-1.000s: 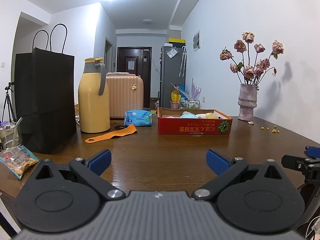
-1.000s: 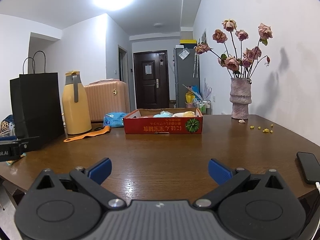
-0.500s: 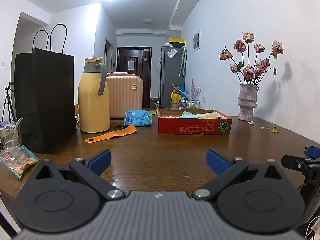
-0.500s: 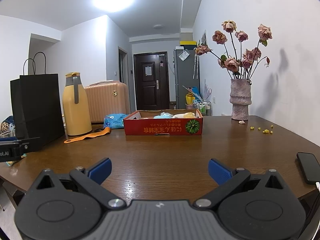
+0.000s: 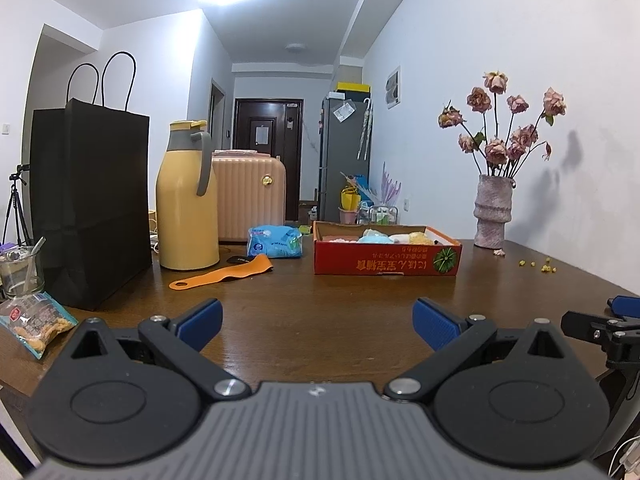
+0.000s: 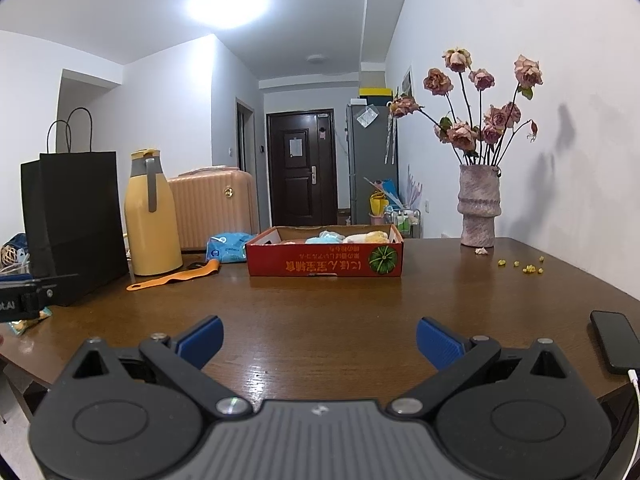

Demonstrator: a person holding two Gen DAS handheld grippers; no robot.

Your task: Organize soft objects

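Note:
A low red cardboard box [image 5: 386, 265] stands at the far middle of the brown table [image 5: 320, 304]; it also shows in the right wrist view [image 6: 324, 265]. Soft blue, white and yellow items [image 5: 394, 237] lie inside it, seen too in the right wrist view [image 6: 348, 237]. A blue soft pack [image 5: 274, 242] lies left of the box, also visible from the right wrist [image 6: 228, 248]. My left gripper [image 5: 318, 322] is open and empty near the table's front edge. My right gripper [image 6: 319, 340] is open and empty, well short of the box.
A black paper bag [image 5: 90, 200], a yellow thermos [image 5: 186, 196] and an orange strap [image 5: 222, 276] stand left. A vase of dried roses [image 6: 479, 210] stands far right. A phone [image 6: 612, 340] lies at the right edge. A snack packet [image 5: 32, 322] and a glass [image 5: 18, 270] sit front left.
The right gripper's view has risen and tilted slightly, so the box sits a little higher. The left gripper has not moved. Both stay open.

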